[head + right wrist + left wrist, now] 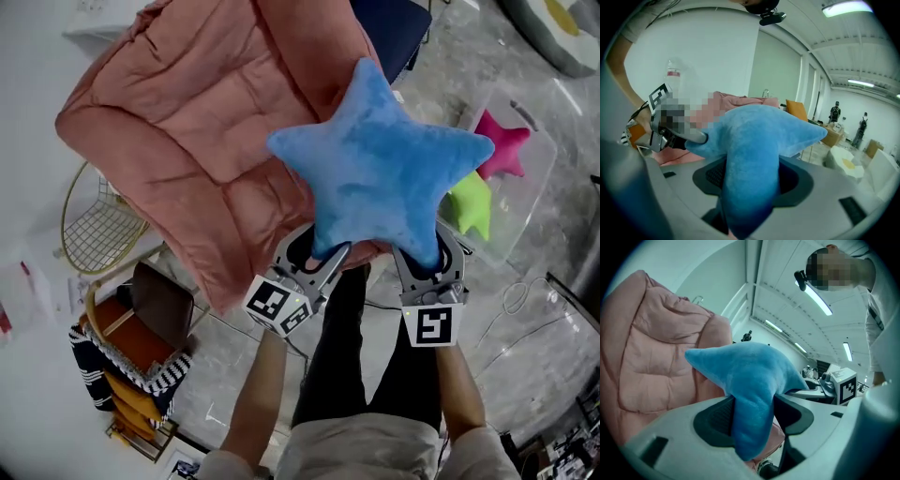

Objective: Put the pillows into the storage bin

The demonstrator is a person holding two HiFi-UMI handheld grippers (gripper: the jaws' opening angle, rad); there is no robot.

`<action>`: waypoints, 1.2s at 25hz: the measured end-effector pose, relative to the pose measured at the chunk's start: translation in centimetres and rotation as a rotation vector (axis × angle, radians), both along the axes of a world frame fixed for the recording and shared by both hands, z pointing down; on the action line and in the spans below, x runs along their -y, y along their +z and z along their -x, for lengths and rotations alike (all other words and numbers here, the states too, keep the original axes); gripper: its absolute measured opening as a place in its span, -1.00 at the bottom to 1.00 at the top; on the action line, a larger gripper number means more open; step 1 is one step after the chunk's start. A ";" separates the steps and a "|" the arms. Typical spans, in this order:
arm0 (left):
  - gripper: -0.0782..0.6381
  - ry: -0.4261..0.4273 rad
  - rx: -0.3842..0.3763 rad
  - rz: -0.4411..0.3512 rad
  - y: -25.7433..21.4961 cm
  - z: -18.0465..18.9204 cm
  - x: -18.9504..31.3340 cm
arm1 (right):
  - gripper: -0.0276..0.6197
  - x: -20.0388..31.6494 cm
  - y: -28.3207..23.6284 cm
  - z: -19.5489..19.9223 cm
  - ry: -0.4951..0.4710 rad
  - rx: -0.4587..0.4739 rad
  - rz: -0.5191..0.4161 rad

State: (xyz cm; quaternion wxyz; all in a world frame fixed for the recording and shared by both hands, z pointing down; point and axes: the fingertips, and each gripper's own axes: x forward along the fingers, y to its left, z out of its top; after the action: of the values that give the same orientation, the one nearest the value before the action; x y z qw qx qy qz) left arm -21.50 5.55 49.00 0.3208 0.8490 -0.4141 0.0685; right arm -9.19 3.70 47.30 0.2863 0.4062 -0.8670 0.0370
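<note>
Gripping blue plush star-shaped pillow [375,159] mid-frame by two lower points: left gripper [314,255] clamped on one, right gripper [427,258] on other, probably to keep floppy plush level. Clear plastic storage bin [539,178] at right edge, already holding pink star pillow [502,141] and lime-green pillow [472,204]. Pink quilted cushion [197,103] upper left.

under you runs a pale marble floor [525,366]. a pink padded chair [178,122] on a gold wire frame [98,230] stands at your left, with a brown seat [161,305] and a striped cloth [98,361] beside it. the wall [708,61] is white, and strip lights [818,298] line the ceiling.
</note>
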 end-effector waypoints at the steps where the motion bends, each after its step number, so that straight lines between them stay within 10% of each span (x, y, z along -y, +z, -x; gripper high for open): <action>1: -0.07 0.024 0.003 0.005 0.1 -1.3 0.2 | -0.13 -0.1 0.1 -1.4 0.024 0.005 -0.001; 9: -0.07 0.236 0.064 0.068 2.0 -11.2 1.4 | -0.13 -1.6 3.4 -11.5 0.292 0.131 0.125; 30: -0.07 0.376 0.059 0.235 7.8 -36.1 2.8 | -0.13 -2.4 8.9 -36.5 0.467 0.245 0.301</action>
State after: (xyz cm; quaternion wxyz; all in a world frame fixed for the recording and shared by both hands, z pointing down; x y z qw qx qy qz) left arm 14.63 2.79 56.83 0.3868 0.8657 -0.2472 0.1996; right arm 27.26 6.09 56.24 0.2206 0.5399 -0.7630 0.2787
